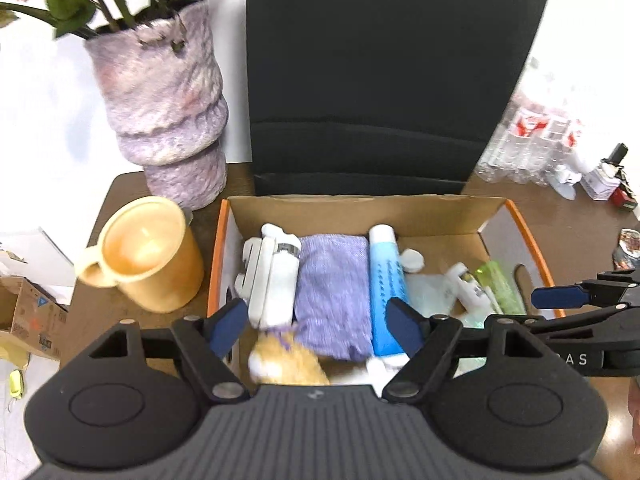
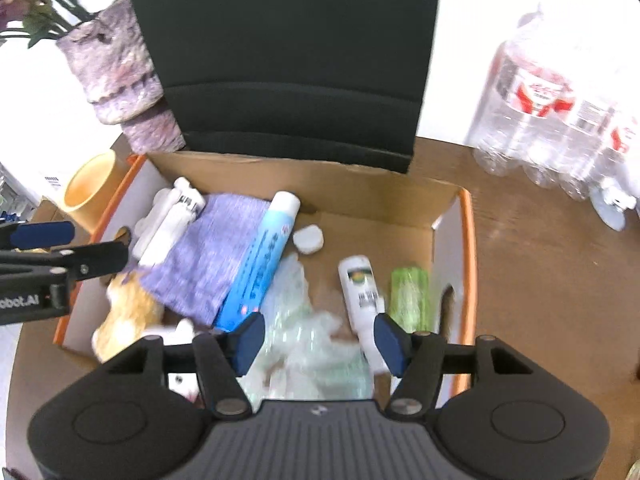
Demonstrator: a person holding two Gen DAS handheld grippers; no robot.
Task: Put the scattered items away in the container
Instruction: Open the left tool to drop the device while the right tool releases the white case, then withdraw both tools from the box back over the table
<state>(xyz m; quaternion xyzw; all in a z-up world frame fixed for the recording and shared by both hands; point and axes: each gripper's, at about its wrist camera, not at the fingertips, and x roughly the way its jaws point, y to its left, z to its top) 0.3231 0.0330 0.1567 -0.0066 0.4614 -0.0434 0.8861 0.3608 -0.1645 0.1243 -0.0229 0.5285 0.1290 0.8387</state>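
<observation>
Looking down into the box (image 1: 516,216), I see the purple cloth (image 1: 332,296) lying soft and light beside the stiff, slippery blue tube (image 1: 386,288); I'd pinch either mid-body. My left gripper (image 1: 316,330) and right gripper (image 2: 316,342) both hang parted and empty above them.

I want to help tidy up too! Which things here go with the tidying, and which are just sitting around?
Part of the tidying: cardboard box, purple cloth, blue tube, white bottle, green packet, orange plush toy.

Just sitting around: yellow mug, purple vase, pack of water bottles.
</observation>
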